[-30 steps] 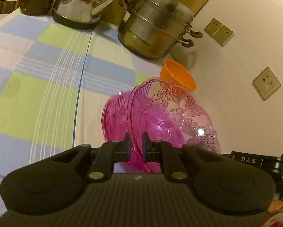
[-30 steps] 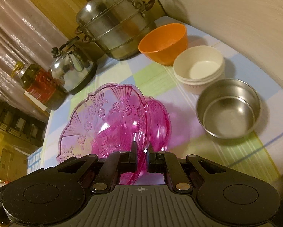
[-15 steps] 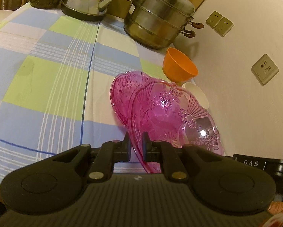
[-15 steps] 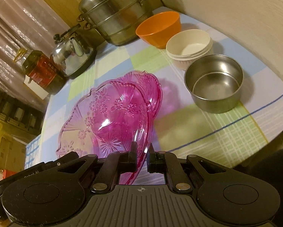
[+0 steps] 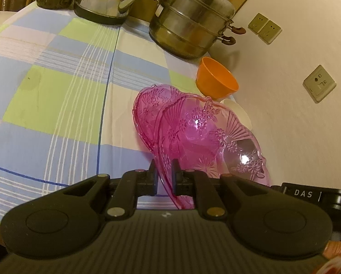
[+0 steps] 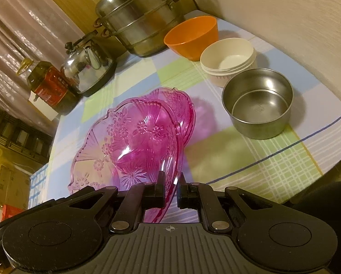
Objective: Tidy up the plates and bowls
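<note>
The left gripper (image 5: 164,173) is clenched on the near rim of a pink plate (image 5: 202,132), and the right gripper (image 6: 171,187) is clamped on the same plate's opposite rim, so the plate hangs tilted between the two. Just ahead of both grippers, a second pink plate (image 5: 147,105) lies on the checked table (image 5: 56,91), partly under the held one. Further ahead and to the right of the right gripper stand an orange bowl (image 6: 191,36), white bowls (image 6: 229,61) and a steel bowl (image 6: 259,102).
</note>
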The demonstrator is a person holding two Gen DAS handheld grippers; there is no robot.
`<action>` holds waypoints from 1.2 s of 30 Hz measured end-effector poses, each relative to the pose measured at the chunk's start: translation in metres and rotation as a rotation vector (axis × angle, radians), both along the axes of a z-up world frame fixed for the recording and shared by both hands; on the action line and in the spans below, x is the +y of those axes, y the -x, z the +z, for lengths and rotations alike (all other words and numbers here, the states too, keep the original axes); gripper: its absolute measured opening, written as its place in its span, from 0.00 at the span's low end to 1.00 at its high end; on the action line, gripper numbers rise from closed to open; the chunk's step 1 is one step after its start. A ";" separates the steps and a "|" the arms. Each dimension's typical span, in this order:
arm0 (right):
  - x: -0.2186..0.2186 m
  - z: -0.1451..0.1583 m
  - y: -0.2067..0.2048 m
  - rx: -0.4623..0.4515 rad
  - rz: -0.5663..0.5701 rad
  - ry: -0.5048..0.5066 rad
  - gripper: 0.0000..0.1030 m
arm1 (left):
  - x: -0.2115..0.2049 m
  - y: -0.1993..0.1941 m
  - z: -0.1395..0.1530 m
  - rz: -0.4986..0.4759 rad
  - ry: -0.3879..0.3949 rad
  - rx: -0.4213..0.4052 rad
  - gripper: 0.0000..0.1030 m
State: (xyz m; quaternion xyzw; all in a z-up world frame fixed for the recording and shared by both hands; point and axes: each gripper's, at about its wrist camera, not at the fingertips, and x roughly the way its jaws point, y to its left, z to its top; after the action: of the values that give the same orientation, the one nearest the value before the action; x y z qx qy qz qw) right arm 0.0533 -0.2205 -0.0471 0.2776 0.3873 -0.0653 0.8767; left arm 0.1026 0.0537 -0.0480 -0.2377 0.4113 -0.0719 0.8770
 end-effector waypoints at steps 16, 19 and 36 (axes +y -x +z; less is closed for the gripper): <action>-0.019 -0.006 -0.044 -0.005 -0.033 -0.016 0.08 | 0.005 -0.055 -0.013 -0.016 0.019 0.010 0.10; -0.023 -0.010 -0.054 -0.002 -0.038 -0.024 0.08 | 0.007 -0.064 -0.017 -0.014 0.027 0.016 0.10; -0.040 -0.027 -0.095 0.040 -0.065 -0.051 0.08 | 0.010 -0.104 -0.036 -0.013 0.047 0.074 0.11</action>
State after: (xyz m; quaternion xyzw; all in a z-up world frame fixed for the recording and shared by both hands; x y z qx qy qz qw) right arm 0.1482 -0.2607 -0.0741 0.3109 0.3971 -0.0897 0.8588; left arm 0.2071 0.0634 -0.0841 -0.2580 0.4433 -0.0783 0.8549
